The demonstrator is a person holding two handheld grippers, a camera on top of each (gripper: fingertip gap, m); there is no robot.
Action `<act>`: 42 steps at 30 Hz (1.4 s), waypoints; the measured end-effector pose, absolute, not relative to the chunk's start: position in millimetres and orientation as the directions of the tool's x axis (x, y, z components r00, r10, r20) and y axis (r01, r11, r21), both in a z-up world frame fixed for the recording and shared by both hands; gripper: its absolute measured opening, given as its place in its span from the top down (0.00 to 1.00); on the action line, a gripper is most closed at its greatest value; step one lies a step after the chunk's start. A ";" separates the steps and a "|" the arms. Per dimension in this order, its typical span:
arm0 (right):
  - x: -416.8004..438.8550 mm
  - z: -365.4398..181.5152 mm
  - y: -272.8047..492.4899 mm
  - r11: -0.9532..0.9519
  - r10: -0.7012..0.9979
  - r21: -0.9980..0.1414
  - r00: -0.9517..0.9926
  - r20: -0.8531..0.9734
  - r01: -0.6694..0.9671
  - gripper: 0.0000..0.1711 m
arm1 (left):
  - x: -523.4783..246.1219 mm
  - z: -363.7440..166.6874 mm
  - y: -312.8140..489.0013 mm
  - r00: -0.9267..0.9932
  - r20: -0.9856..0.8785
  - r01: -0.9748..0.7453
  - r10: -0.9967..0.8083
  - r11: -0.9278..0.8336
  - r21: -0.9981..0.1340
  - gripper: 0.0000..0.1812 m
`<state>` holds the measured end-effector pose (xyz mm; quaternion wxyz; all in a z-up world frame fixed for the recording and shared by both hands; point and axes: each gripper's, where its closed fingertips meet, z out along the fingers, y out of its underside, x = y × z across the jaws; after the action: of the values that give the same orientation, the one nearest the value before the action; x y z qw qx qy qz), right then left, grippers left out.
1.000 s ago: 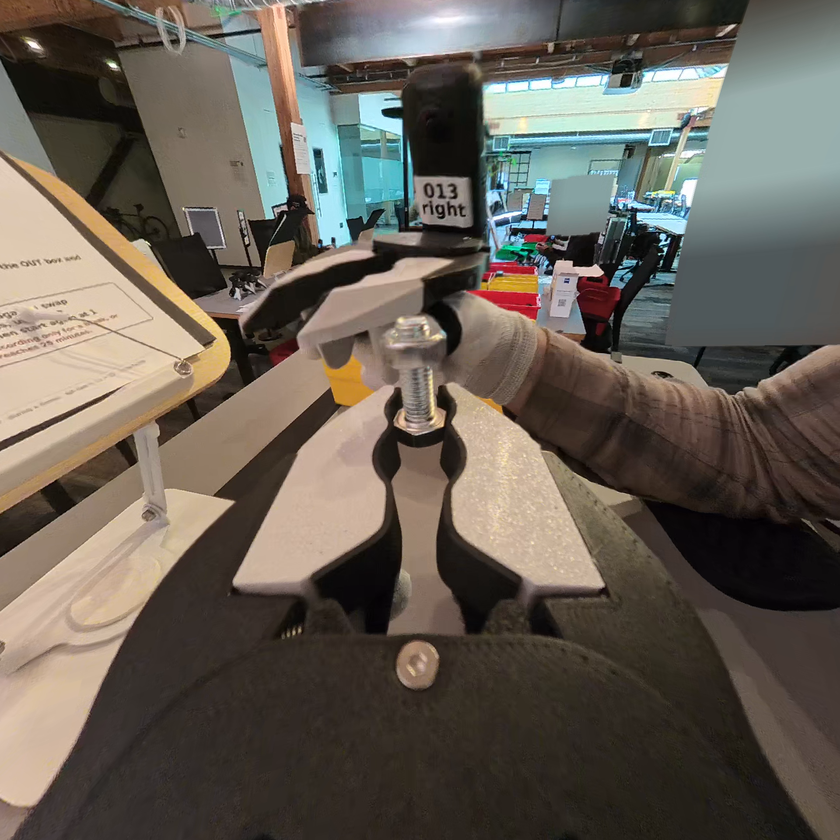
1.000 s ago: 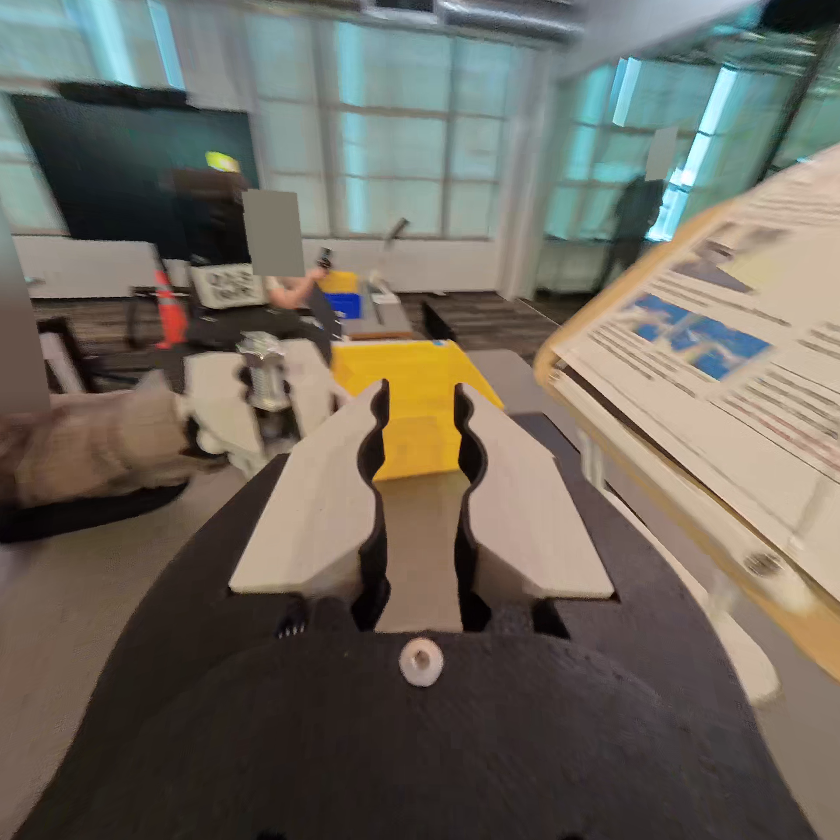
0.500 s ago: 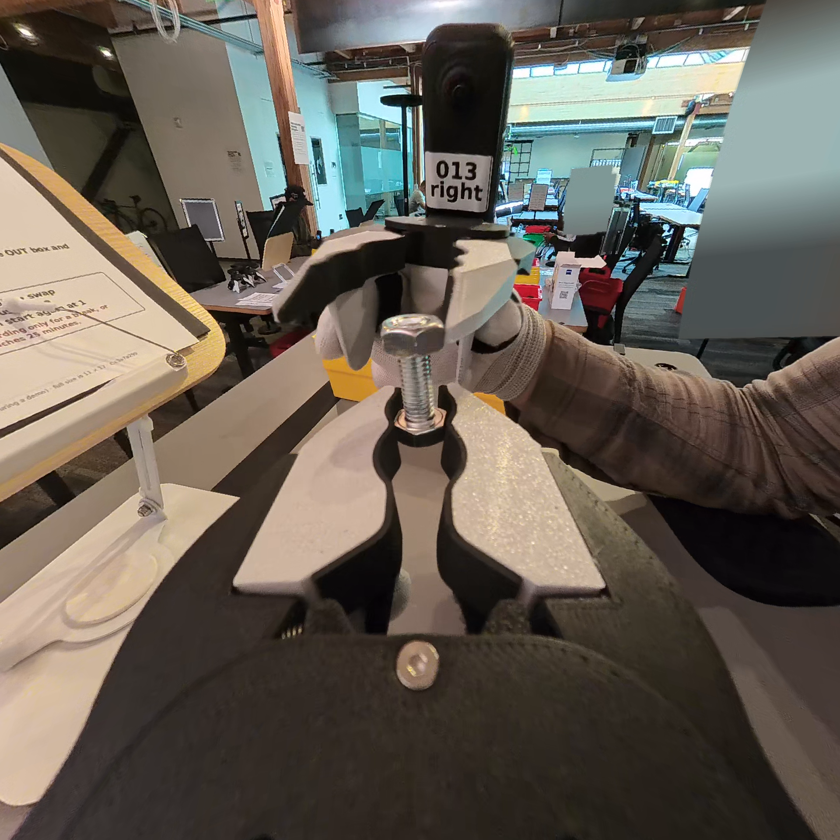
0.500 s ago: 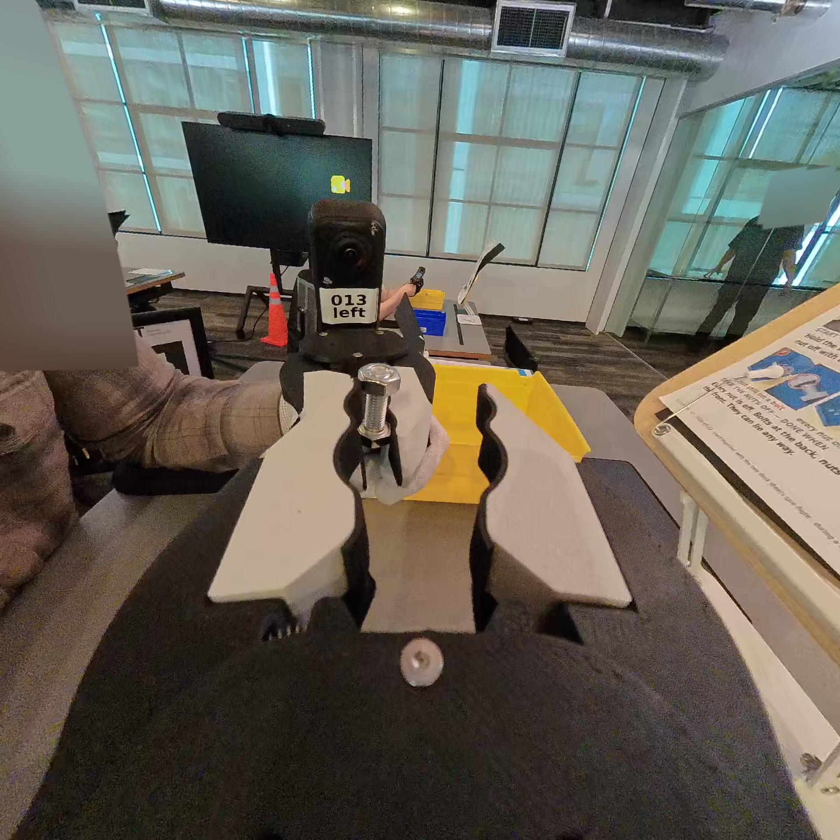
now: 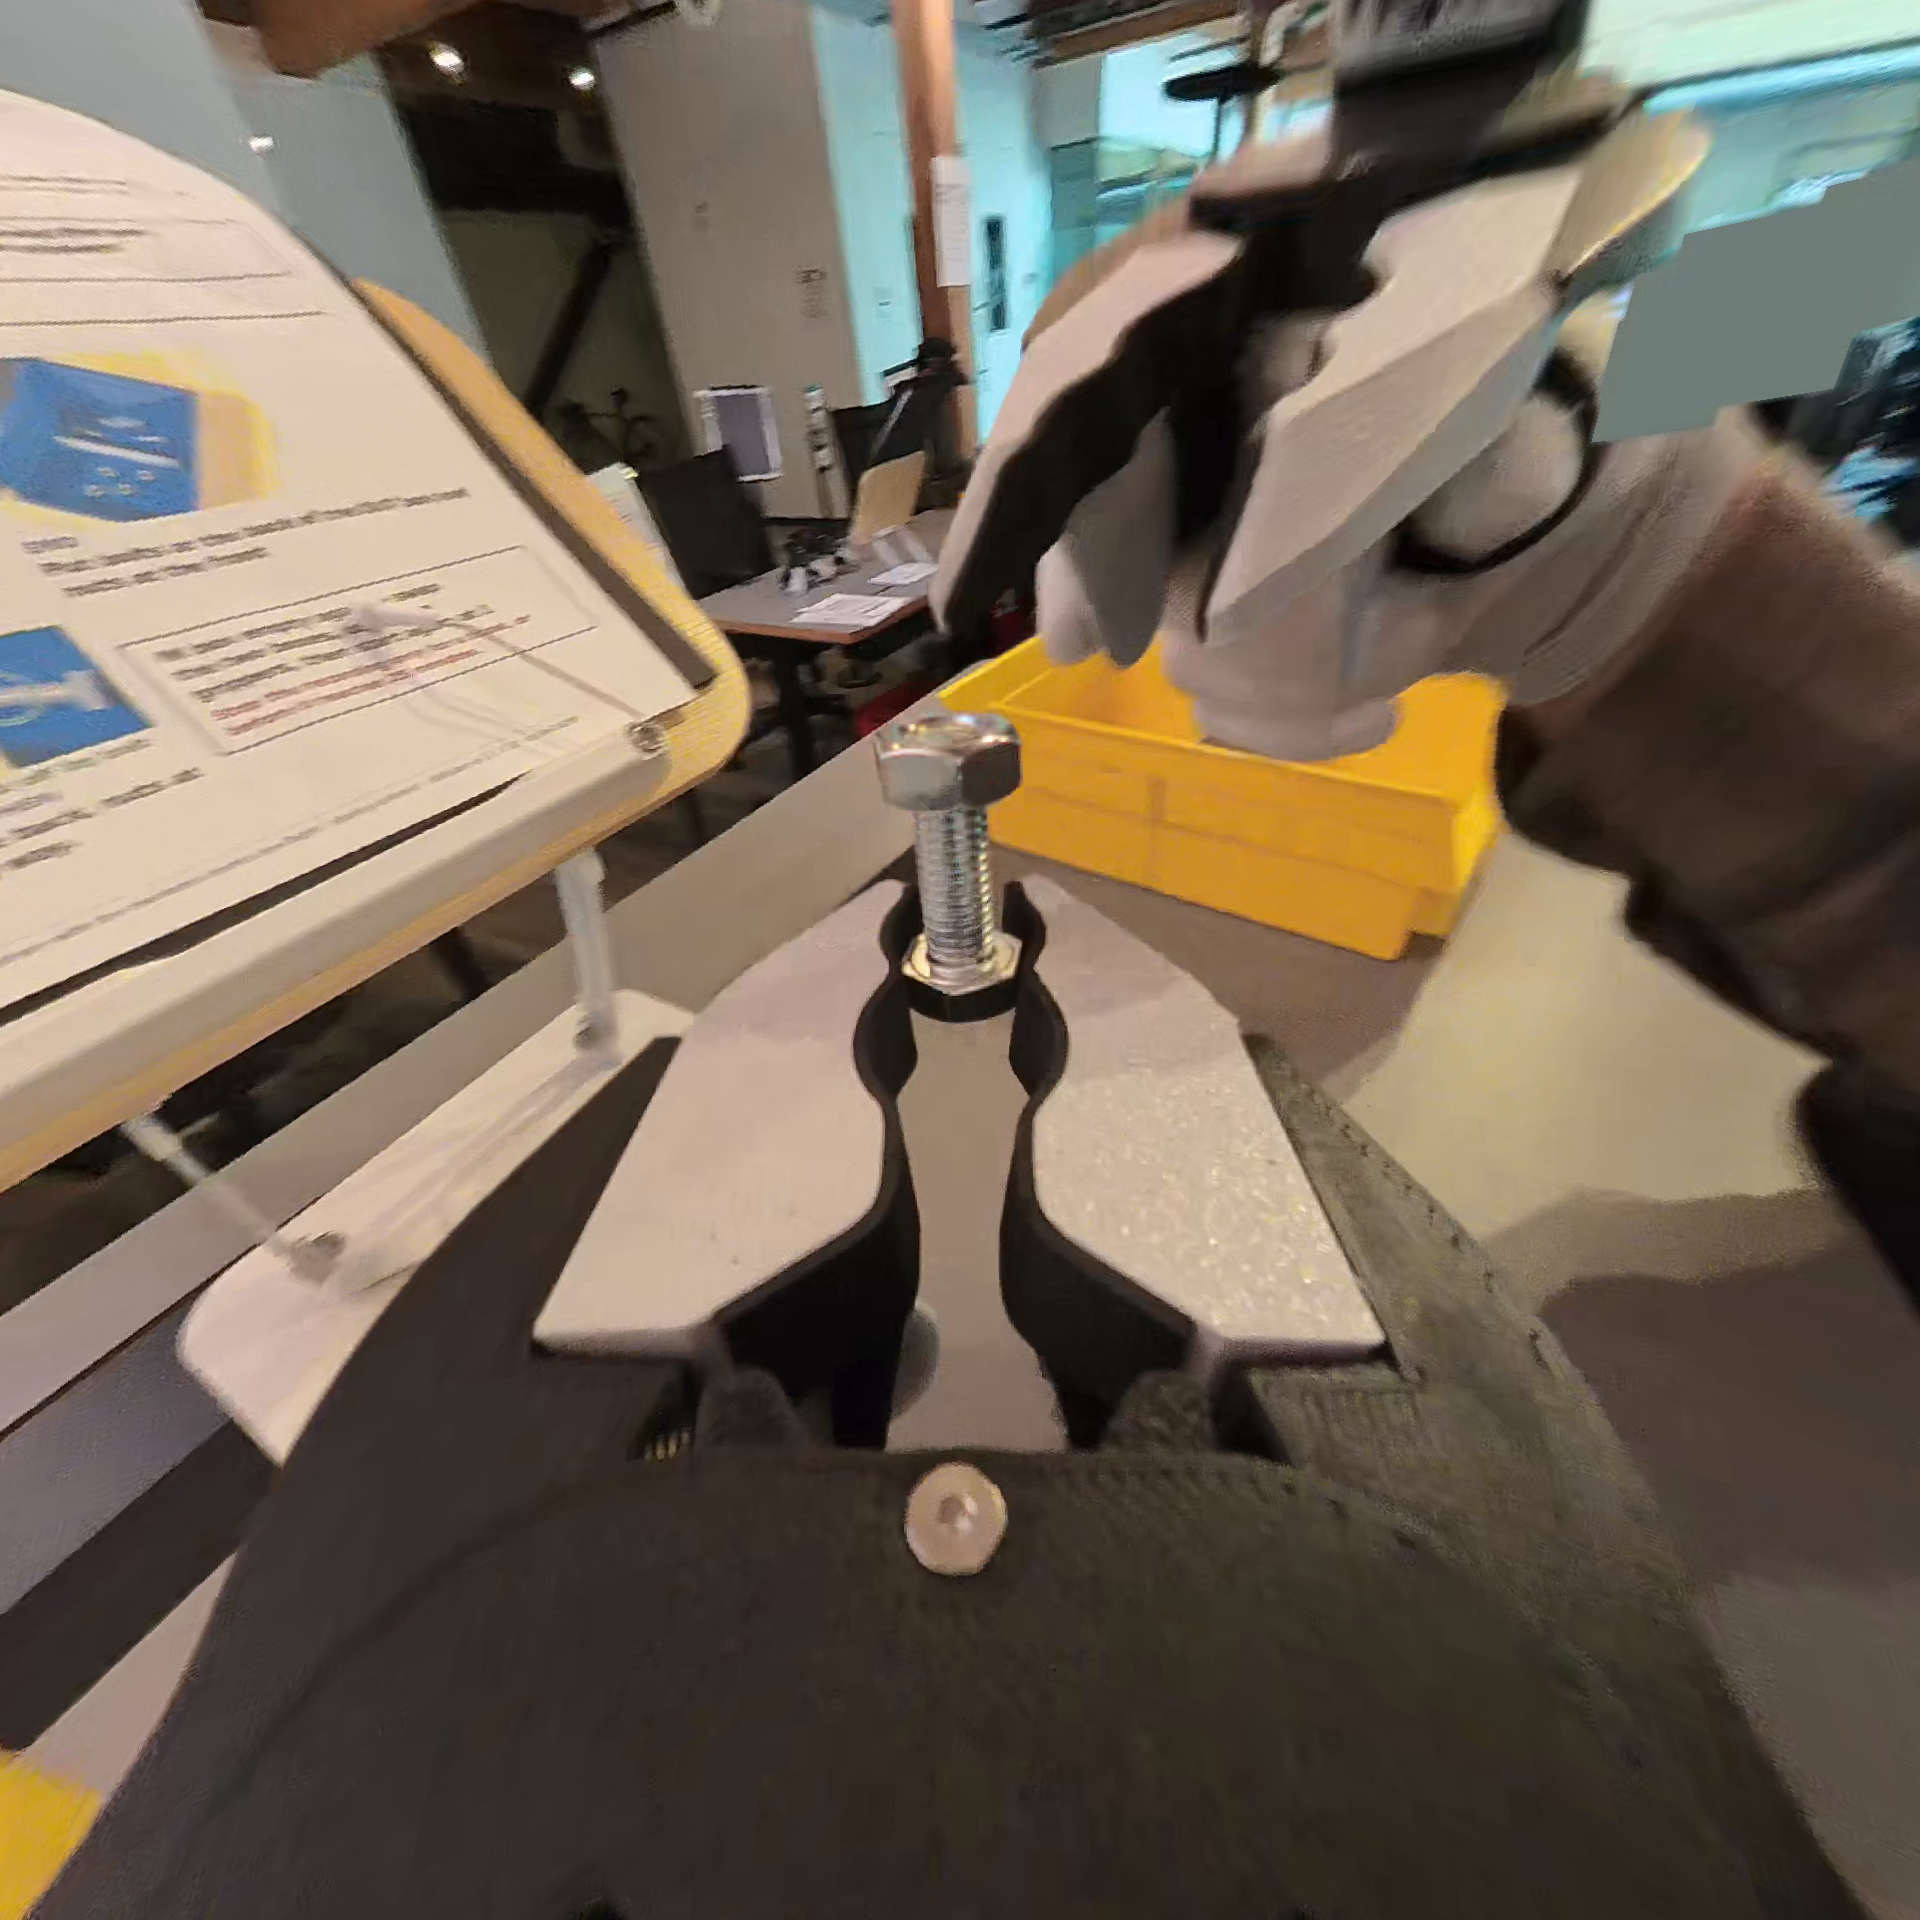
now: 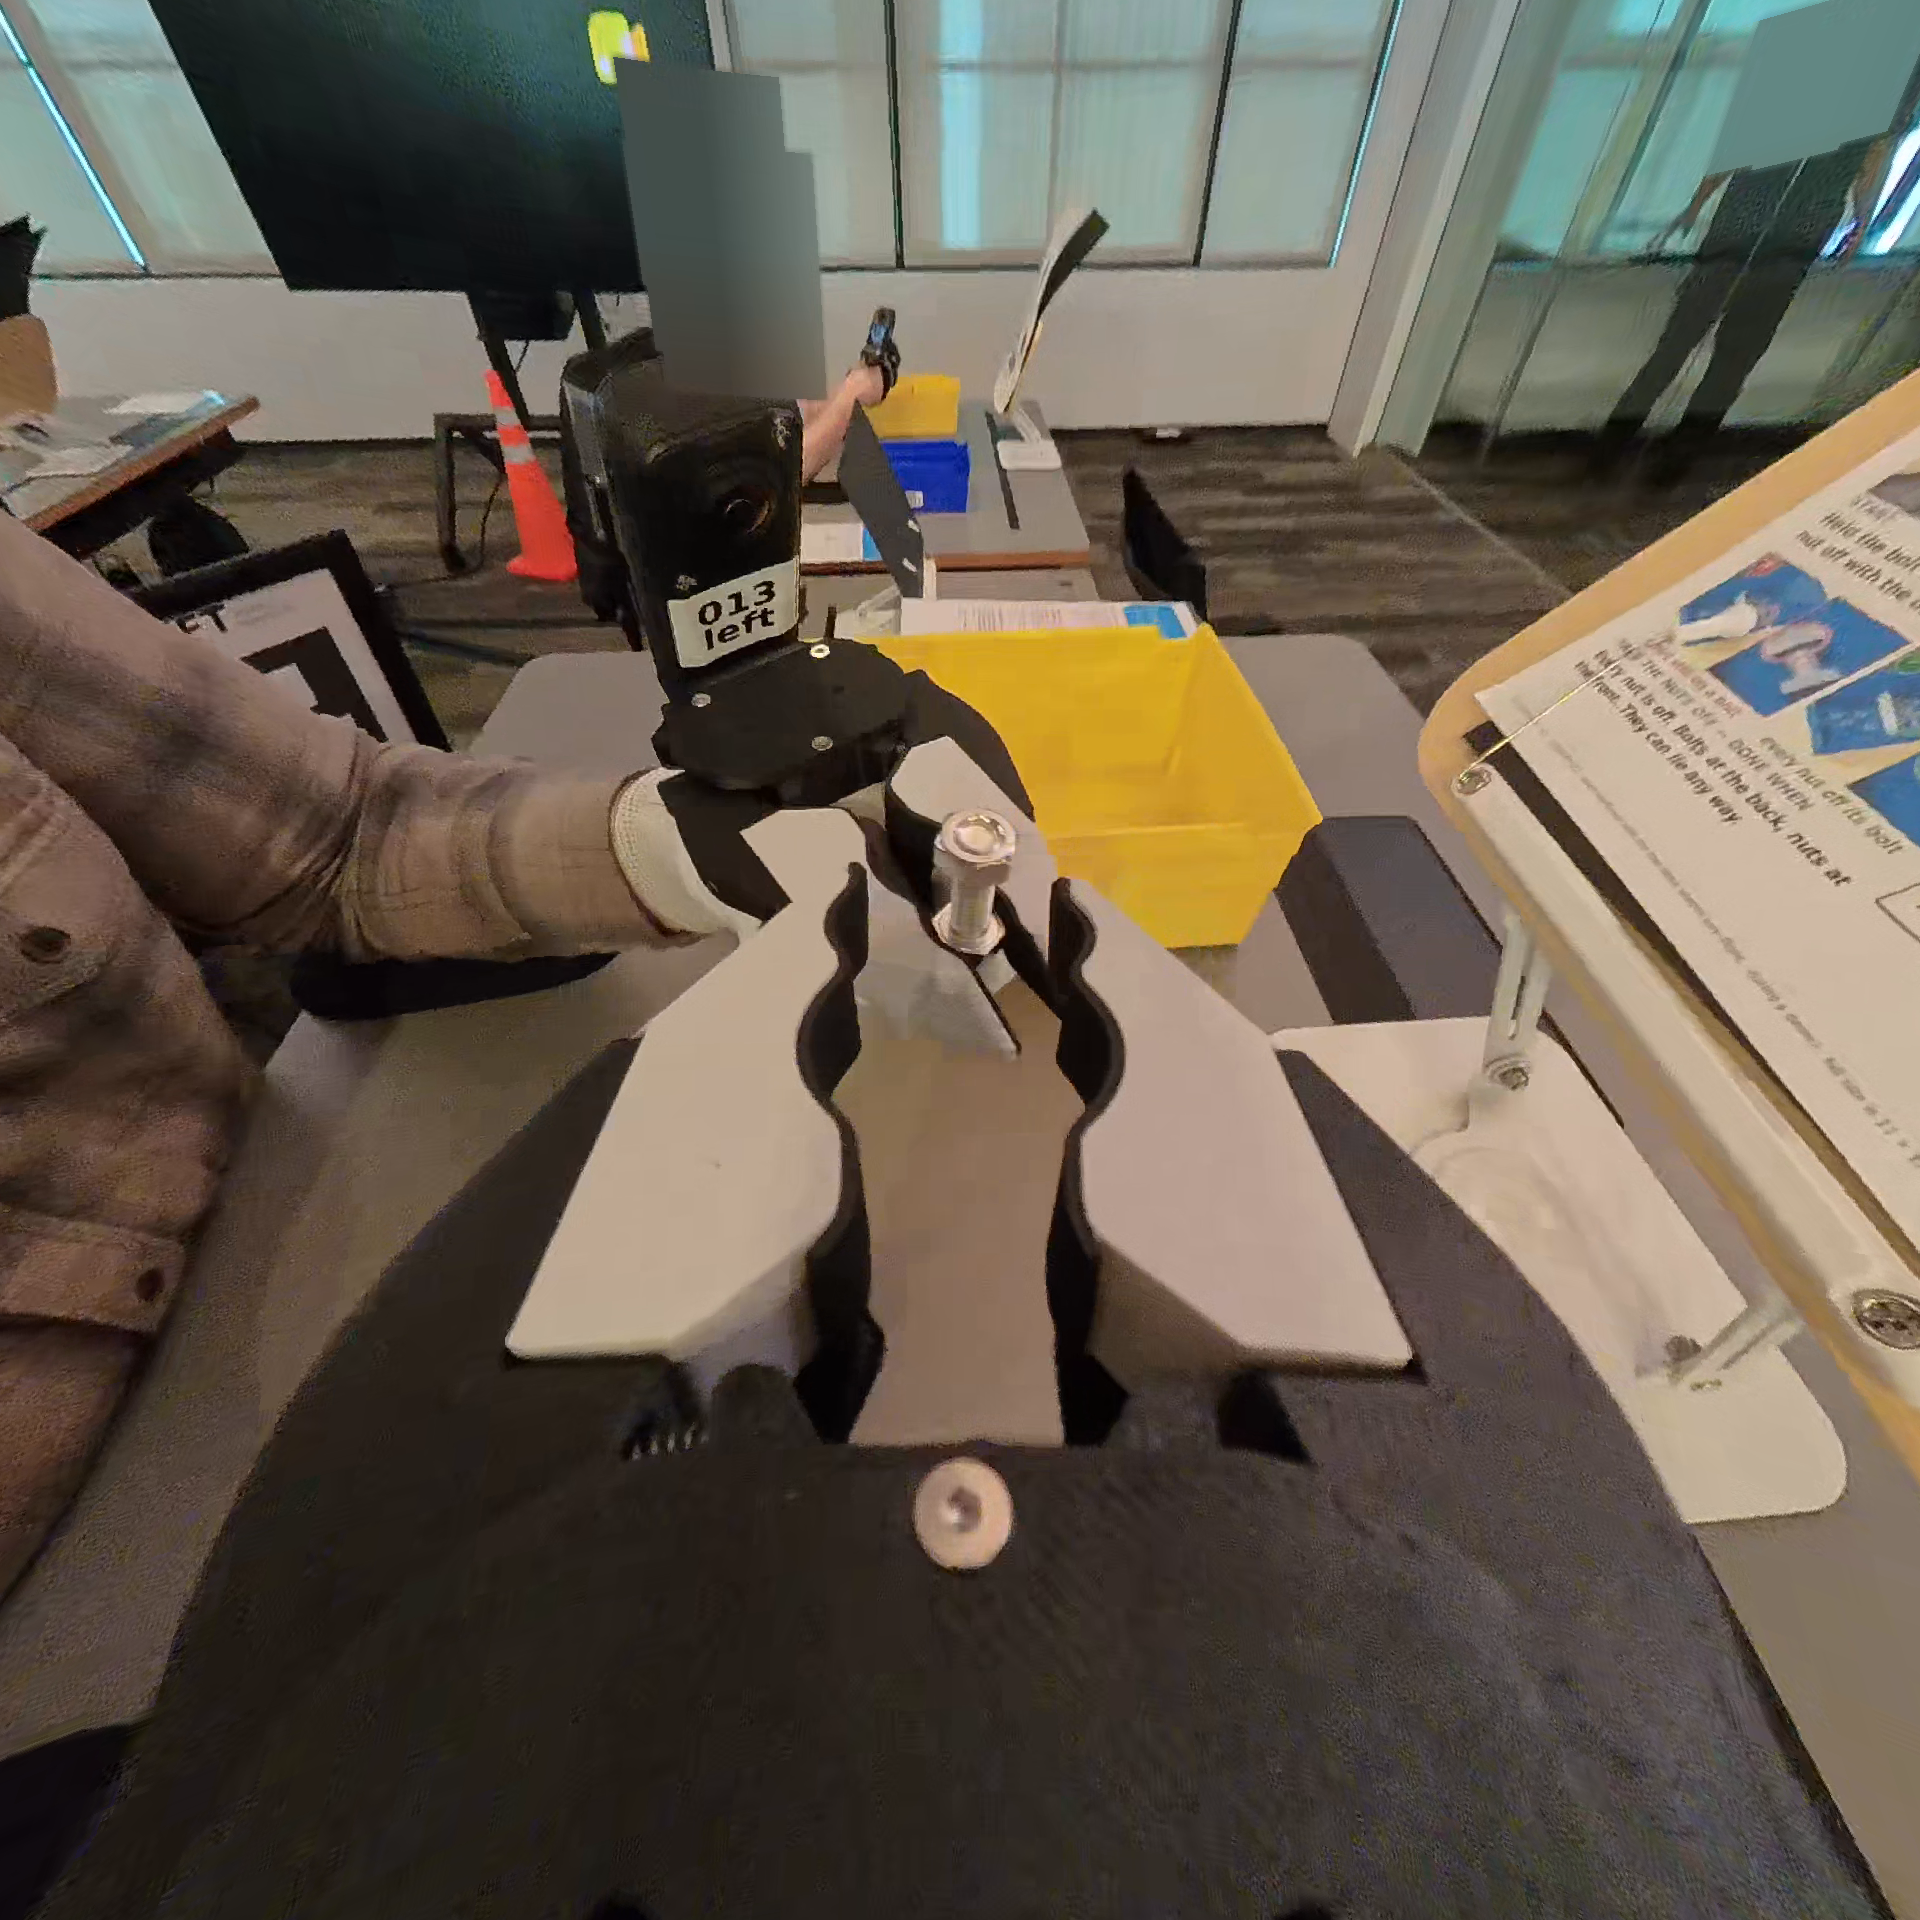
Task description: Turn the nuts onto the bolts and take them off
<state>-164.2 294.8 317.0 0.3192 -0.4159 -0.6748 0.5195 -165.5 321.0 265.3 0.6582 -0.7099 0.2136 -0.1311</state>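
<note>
A silver bolt (image 5: 951, 831) stands head up with a nut (image 5: 956, 971) near its lower end. My left gripper (image 5: 956, 987) is shut on the nut. My right gripper (image 5: 1101, 582) is open, blurred, and hangs above and to the right of the bolt head, held by a gloved hand. In the right wrist view my right gripper (image 6: 961, 935) is open, and the bolt (image 6: 971, 883) and nut (image 6: 966, 940) show between its fingertips, apart from both. The left gripper (image 6: 971, 966) holds them there.
A yellow bin (image 5: 1247, 831) stands on the grey table (image 5: 1507, 1091) behind the bolt; it also shows in the right wrist view (image 6: 1143, 790). A tilted board with instruction sheets (image 5: 260, 623) on a white stand (image 6: 1558, 1247) is at the side. My hands' fingertips stand some 5 cm from each other.
My right gripper has risen and tilted down over the bolt, which now sits between its fingertips in the right wrist view. It stays open. The left gripper keeps hold of the nut and has turned.
</note>
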 end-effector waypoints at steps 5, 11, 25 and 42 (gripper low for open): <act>-172.3 310.5 297.1 0.181 0.918 -0.858 -0.395 -0.028 0.481 0.84 | -168.3 255.0 333.1 0.926 -0.144 -0.173 -0.348 -0.056 -0.983 0.92; -176.7 289.7 300.7 0.198 0.938 -0.684 -0.338 -0.075 0.702 0.83 | -165.3 244.2 339.3 0.947 -0.151 -0.180 -0.284 -0.078 -0.981 0.92; -169.6 278.7 294.2 0.362 0.904 -0.546 -0.427 0.009 0.755 0.91 | -149.8 256.9 330.5 0.926 -0.108 -0.128 -0.361 -0.032 -0.991 0.92; -103.1 274.5 259.5 0.967 0.247 -0.102 -0.952 0.182 0.232 0.91 | -73.7 259.6 291.2 0.670 -0.042 -0.057 -0.741 0.005 -0.998 0.92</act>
<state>-103.1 259.5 274.5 0.0972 -0.1213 -0.9870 0.0399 -73.7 291.2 259.6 0.6397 -0.6527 0.3054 -0.2674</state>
